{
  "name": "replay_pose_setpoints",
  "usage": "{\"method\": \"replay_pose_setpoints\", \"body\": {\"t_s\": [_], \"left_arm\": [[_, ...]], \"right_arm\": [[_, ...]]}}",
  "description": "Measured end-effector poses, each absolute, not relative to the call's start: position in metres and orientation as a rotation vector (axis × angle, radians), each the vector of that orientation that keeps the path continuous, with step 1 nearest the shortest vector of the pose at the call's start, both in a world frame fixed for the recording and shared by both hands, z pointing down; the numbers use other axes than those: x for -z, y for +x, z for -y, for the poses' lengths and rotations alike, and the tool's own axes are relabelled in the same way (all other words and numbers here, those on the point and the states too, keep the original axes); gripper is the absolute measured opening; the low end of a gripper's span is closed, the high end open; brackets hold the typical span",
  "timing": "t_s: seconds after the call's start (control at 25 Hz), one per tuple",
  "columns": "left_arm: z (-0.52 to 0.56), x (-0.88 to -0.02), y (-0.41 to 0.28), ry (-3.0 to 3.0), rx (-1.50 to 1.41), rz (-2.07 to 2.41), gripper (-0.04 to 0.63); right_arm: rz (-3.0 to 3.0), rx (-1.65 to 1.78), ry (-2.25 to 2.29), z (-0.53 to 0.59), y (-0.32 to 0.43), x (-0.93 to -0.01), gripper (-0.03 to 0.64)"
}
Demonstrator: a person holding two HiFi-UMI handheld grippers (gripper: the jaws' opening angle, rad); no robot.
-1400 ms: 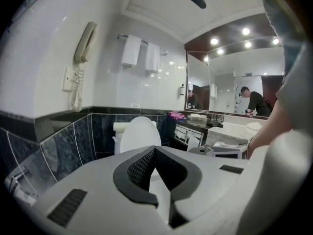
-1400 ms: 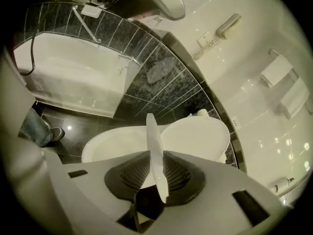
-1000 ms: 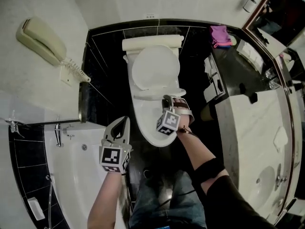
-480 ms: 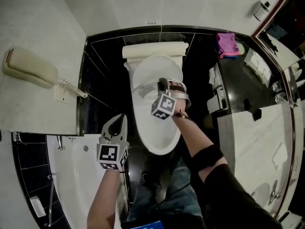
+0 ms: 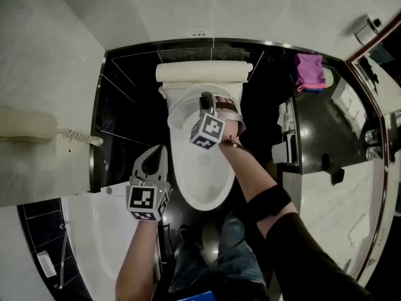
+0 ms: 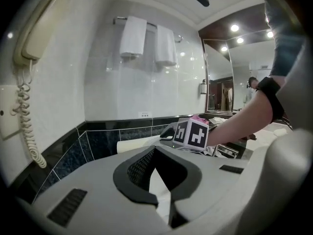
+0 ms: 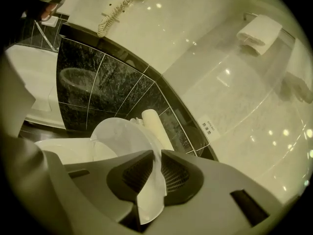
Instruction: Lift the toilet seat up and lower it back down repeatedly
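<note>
One thin, stiff toilet seat (image 7: 122, 141) stands tilted steeply toward the cistern (image 5: 203, 73), its front rim pinched by the right gripper (image 7: 152, 180), whose jaws have just been closing on it. It is likely light and slick, so that rim is the handhold. The left gripper (image 5: 156, 158), jaws together and empty, hangs beside the bowl (image 5: 203, 187) near the bathtub (image 5: 94, 231), clear of the swing.

The right gripper (image 7: 156, 156) has its jaws, just now closing, pinched on the thin white edge of the raised toilet seat (image 7: 120, 136), or possibly the lid. Behind it are a cream cistern (image 7: 155, 125), black wall tiles (image 7: 93, 89) and a folded towel (image 7: 257, 32)
</note>
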State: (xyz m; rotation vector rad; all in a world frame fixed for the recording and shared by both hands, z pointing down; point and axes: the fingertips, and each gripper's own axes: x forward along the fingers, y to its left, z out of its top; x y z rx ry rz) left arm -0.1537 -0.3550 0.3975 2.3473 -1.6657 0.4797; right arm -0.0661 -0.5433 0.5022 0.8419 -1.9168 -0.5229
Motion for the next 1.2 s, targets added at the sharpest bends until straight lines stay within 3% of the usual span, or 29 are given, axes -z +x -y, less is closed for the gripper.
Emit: {"method": "replay_pose_setpoints", "body": {"t_s": [0.72,0.92,1.04,1.2], "left_arm": [[0.374,-0.388,-0.146,2.293,-0.467,1.711,-0.014],[0.343,-0.360,-0.175,2.303,-0.444,1.756,-0.014],[0.318,-0.336,-0.185,2.348,-0.427,1.753,-0.014],[0.274,-0.305,-0.191,2.430,-0.398,1.729,-0.014]], "right_arm": [[2.004,0.417,0.827,0.578,-0.063,-0.512,0.072],[2.087,0.310,1.002,0.554,-0.056,-0.457,0.074],[2.111,0.303,1.056,0.512,-0.051,-0.420,0.023],[2.147,0.234,1.132,0.438,-0.036,-0.378,0.018]]}}
